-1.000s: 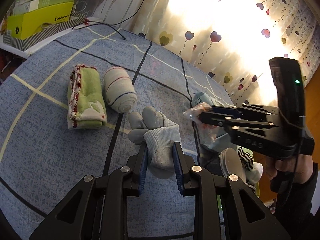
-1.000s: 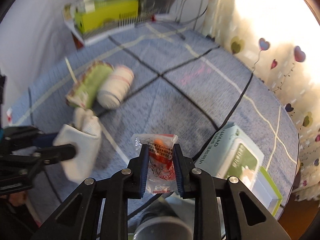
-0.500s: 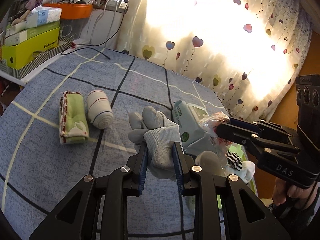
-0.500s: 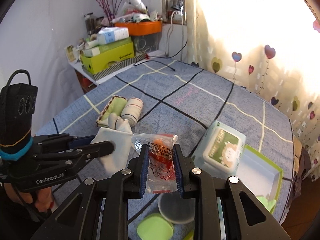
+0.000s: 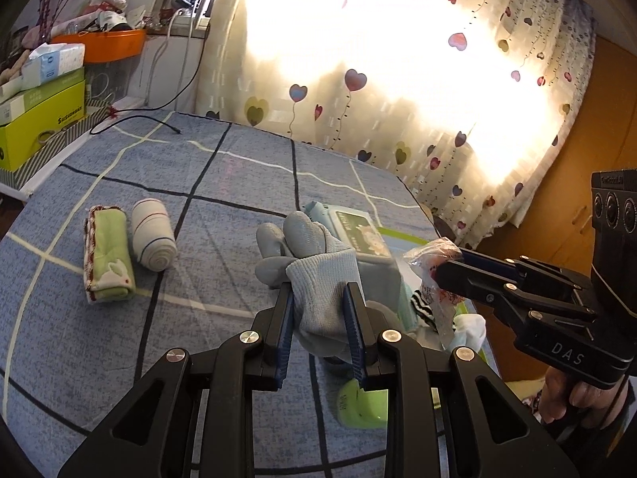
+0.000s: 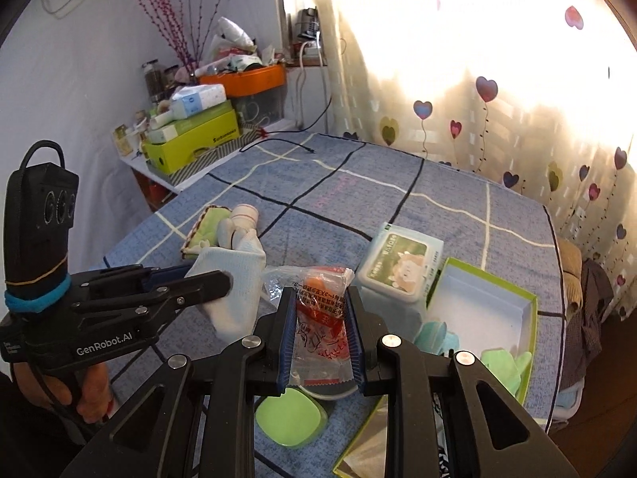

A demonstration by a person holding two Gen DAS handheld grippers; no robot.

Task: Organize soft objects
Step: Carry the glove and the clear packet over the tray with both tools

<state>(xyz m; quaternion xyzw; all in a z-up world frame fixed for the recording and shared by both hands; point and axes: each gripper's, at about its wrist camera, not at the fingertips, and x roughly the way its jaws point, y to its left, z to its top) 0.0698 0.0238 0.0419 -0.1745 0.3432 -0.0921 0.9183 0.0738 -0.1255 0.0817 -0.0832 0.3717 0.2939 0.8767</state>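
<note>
At far left on the bed (image 5: 223, 215), a folded green cloth (image 5: 106, 253) and a rolled cloth (image 5: 153, 235) lie side by side, touching, already lined up. That pair looks like the start of the tidy row.

Next comes the left tool (image 5: 318, 306), clamped on the cuff of a grey glove (image 5: 314, 275). The glove is off the bed, its fingers pointing forward and drooping a little. To set it down well, I would carry it toward the rolled cloth, lower until the fingers touch the cover, then draw back so it lies flat rather than bunched, and only then let the tool part.

Right of the glove sits a wipes pack (image 6: 398, 263) on the bed, and just beside it an open green box (image 6: 485, 310) with a white inside. A few small green and pale blue soft pieces lie at its near end.

Furthest right, the right tool (image 6: 320, 324) is clamped on a clear packet (image 6: 322, 302) with orange contents, held in the air in front of the wipes pack. The film is slippery and crinkly, so the grip should stay firm until it rests on something. The box seems the likely place for it; approach from above its open middle, clear of the rim, so the packet does not catch the wall.

The two tools are near each other, so move one at a time to avoid a knock.
</note>
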